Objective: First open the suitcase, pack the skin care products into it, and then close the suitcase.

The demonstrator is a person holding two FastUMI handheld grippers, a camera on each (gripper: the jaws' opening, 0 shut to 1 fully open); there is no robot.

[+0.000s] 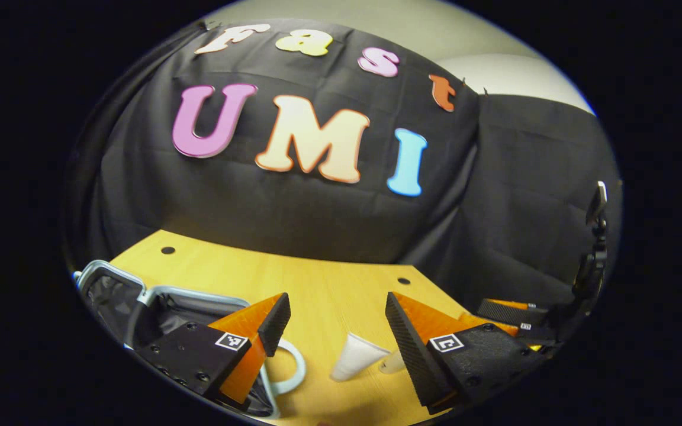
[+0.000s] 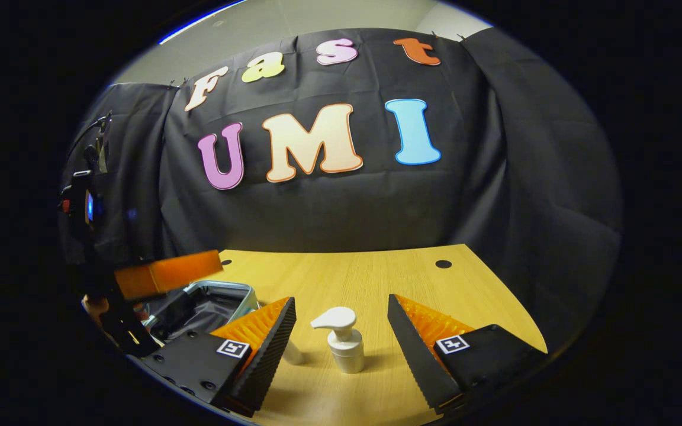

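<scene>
The pump bottle (image 2: 344, 342) is seen upright on the desk (image 2: 376, 284), straight ahead of the right hand-held gripper (image 2: 341, 337) and centred between its spread fingers, untouched. The open suitcase (image 2: 205, 305) lies to its left. The left hand-held gripper (image 1: 336, 331), also spread and empty, is faced by a white tube (image 1: 354, 356) lying on its side, pointing near-left.

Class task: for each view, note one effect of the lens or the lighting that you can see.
Left gripper view: the fisheye lens bows the table edge and the suitcase rim. Right gripper view: the pump bottle is sharp and casts a soft shadow; the table's far edge curves.
</scene>
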